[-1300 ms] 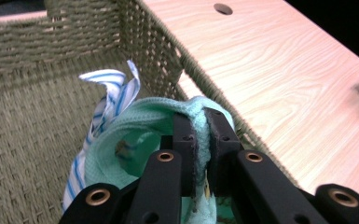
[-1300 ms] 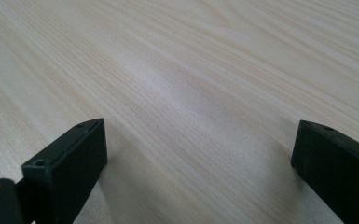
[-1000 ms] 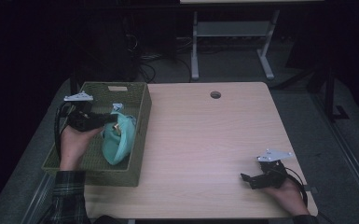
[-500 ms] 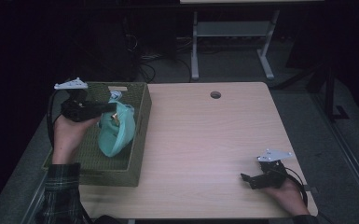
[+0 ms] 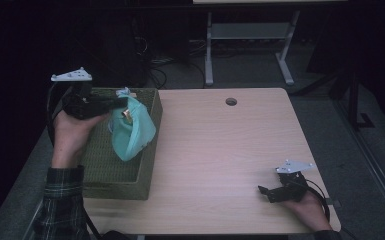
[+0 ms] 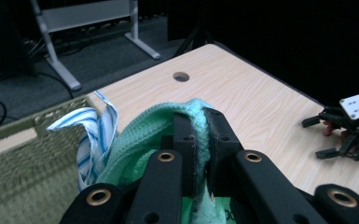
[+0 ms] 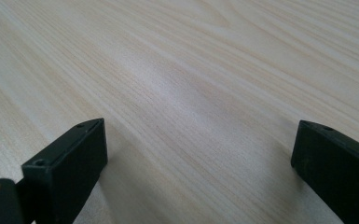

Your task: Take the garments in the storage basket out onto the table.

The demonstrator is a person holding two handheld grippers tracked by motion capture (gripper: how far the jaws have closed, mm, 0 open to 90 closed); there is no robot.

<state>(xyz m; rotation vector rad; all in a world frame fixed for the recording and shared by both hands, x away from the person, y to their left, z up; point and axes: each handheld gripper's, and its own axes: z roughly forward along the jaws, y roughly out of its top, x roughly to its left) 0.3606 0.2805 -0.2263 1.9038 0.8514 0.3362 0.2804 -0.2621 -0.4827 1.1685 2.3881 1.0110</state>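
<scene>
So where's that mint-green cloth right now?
In the high view the mint-green cloth hangs at the left, pinched in the left gripper above the woven basket, with a blue striped cloth beside it.

Light wood surface [image 5: 220, 150] with a woven basket at its left edge

In the high view we see a pale wood-grain surface with a round cable hole [image 5: 231, 101] near its far edge, at upper centre of the frame. An olive-green woven basket [image 5: 125, 175] stands directly on it along the left side, reaching from the far edge almost to the near one. At the lower right of the frame the right gripper [image 5: 272, 192] rests low on the bare wood, fingers spread apart.
</scene>
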